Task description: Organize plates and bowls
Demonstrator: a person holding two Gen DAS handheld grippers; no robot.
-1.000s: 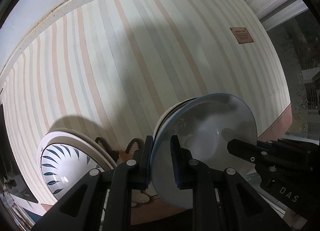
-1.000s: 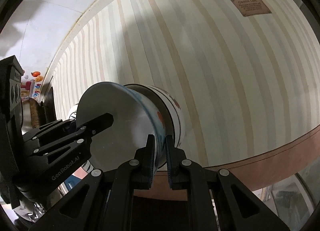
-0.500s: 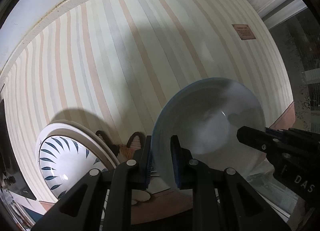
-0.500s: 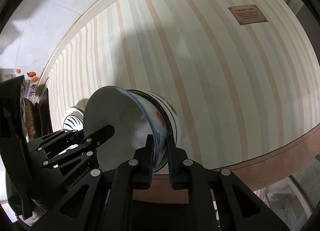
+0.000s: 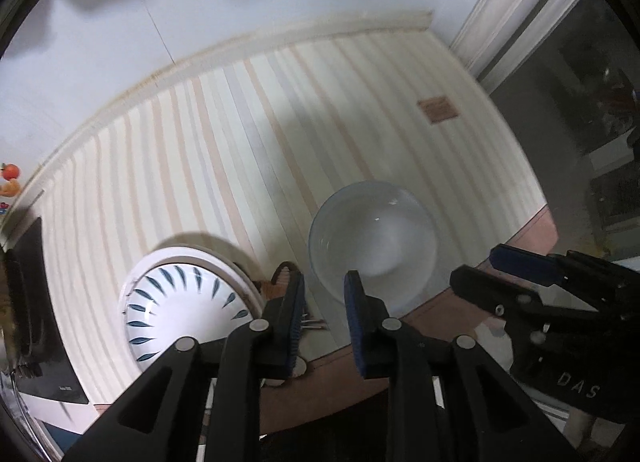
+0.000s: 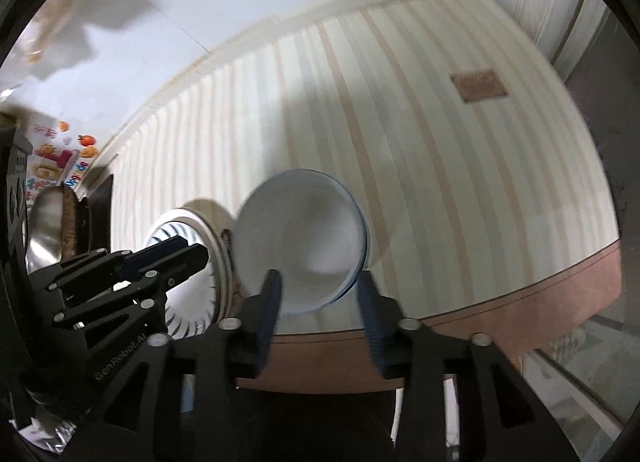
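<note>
Two views, left wrist first: my left gripper [image 5: 324, 318] is opening, its jaws only slightly parted and nothing between them, since the pale bowl [image 5: 372, 246] now sits upright on the striped cloth [image 5: 240, 142], near its front edge. Left of it lies a white plate [image 5: 184, 302] with blue leaf marks. From the right wrist, my right gripper [image 6: 318, 314] is opening wider, empty too, above the bowl [image 6: 300, 250], which looks white inside, blue-rimmed and nested on something beneath.
</note>
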